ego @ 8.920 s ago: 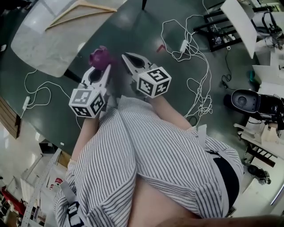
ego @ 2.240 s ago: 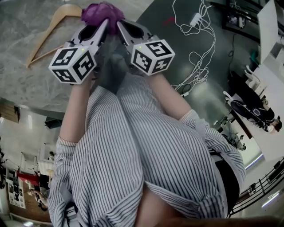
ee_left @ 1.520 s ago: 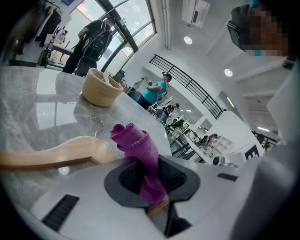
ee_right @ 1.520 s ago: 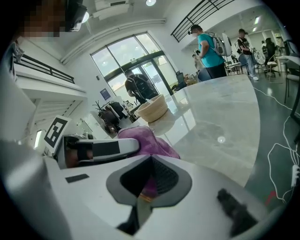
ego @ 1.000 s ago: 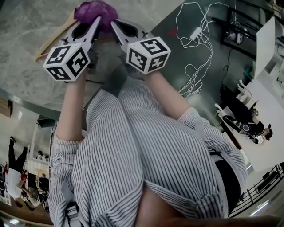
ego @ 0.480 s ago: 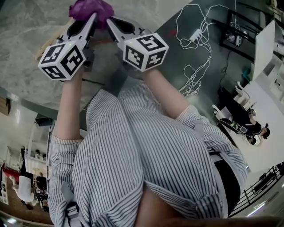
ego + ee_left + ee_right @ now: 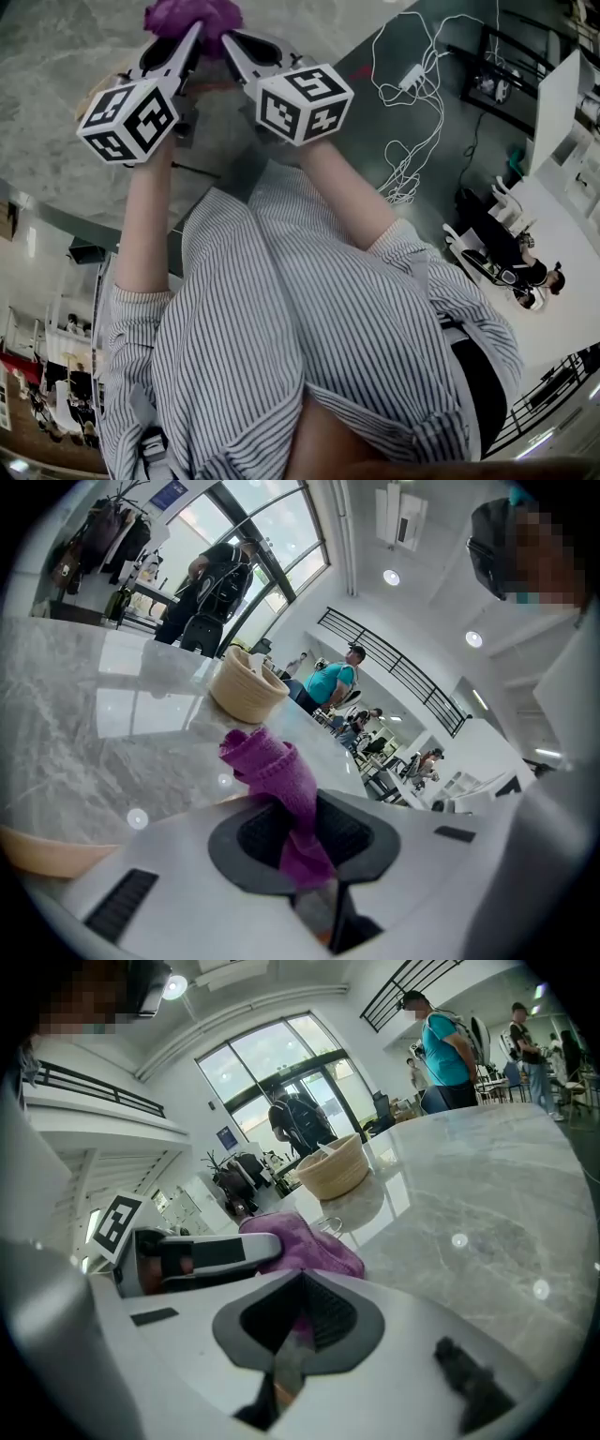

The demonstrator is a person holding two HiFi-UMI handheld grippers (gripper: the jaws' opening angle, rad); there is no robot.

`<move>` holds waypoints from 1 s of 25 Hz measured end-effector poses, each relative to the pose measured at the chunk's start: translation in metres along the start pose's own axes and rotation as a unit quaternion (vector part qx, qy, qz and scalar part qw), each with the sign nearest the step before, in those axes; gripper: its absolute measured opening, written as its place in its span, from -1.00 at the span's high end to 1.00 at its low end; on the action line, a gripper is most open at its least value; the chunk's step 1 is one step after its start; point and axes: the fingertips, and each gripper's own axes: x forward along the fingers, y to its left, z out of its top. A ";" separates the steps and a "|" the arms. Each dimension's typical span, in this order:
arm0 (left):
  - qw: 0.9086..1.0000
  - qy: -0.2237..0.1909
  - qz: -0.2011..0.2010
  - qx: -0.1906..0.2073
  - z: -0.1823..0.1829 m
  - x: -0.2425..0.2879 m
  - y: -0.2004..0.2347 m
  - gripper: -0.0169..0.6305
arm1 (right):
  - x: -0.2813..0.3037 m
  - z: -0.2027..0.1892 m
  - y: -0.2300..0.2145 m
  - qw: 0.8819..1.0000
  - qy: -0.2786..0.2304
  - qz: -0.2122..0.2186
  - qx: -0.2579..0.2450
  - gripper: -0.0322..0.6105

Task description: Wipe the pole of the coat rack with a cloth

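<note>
My left gripper (image 7: 307, 850) has its jaws pressed together on a purple cloth (image 7: 272, 771), and the cloth's loose end curls up past the tips. Beneath it lies a pale marble surface (image 7: 84, 752). A strip of light wood (image 7: 47, 850) shows at my lower left, and a woven basket (image 7: 247, 684) stands farther back on the surface. In the head view both grippers angle inward over that surface, their tips almost meeting at the bunched cloth. My right gripper (image 7: 298, 1316) is closed too. A sliver of the same cloth is nipped between its jaws, and the rest bulges just beyond them, up against the left gripper's jaw.
</note>
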 end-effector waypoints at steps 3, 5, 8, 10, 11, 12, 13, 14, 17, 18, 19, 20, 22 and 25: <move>1.000 -0.001 0.004 -0.004 -0.001 -0.001 0.002 0.70 | 0.000 -0.001 0.000 1.000 0.004 0.002 -0.003 0.85; 1.000 -0.004 0.007 -0.006 0.000 -0.004 0.003 0.70 | 0.000 -0.001 0.002 1.000 0.007 0.003 -0.004 0.85; 1.000 -0.012 0.014 -0.004 0.001 -0.012 0.007 0.70 | 0.003 -0.004 0.009 1.000 0.011 0.008 -0.006 0.85; 1.000 -0.014 0.017 -0.006 0.000 -0.016 0.010 0.70 | 0.006 -0.007 0.014 1.000 0.013 0.010 -0.008 0.85; 1.000 -0.015 0.017 -0.008 0.000 -0.017 0.012 0.70 | 0.007 -0.008 0.015 1.000 0.014 0.011 -0.008 0.85; 1.000 -0.016 0.018 -0.010 -0.001 -0.017 0.013 0.70 | 0.008 -0.009 0.015 1.000 0.015 0.011 -0.009 0.85; 1.000 -0.018 0.018 -0.012 -0.001 -0.017 0.014 0.70 | 0.009 -0.010 0.015 1.000 0.016 0.011 -0.010 0.85; 1.000 -0.019 0.019 -0.013 -0.002 -0.017 0.015 0.70 | 0.009 -0.011 0.015 1.000 0.016 0.011 -0.010 0.85; 0.999 -0.023 0.022 -0.018 -0.004 -0.019 0.017 0.70 | 0.009 -0.012 0.015 1.000 0.020 0.012 -0.013 0.85; 0.999 -0.024 0.023 -0.020 -0.003 -0.020 0.017 0.70 | 0.009 -0.012 0.017 1.000 0.022 0.012 -0.014 0.85; 0.999 -0.025 0.024 -0.021 -0.003 -0.023 0.019 0.70 | 0.010 -0.013 0.019 1.000 0.023 0.013 -0.015 0.85; 0.999 -0.027 0.024 -0.022 -0.003 -0.025 0.020 0.70 | 0.012 -0.014 0.021 0.999 0.025 0.013 -0.017 0.85; 0.999 -0.029 0.025 -0.025 -0.004 -0.033 0.026 0.70 | 0.017 -0.017 0.029 0.999 0.028 0.015 -0.020 0.85; 0.999 -0.035 0.028 -0.029 -0.005 -0.043 0.033 0.70 | 0.023 -0.021 0.039 0.999 0.032 0.019 -0.026 0.85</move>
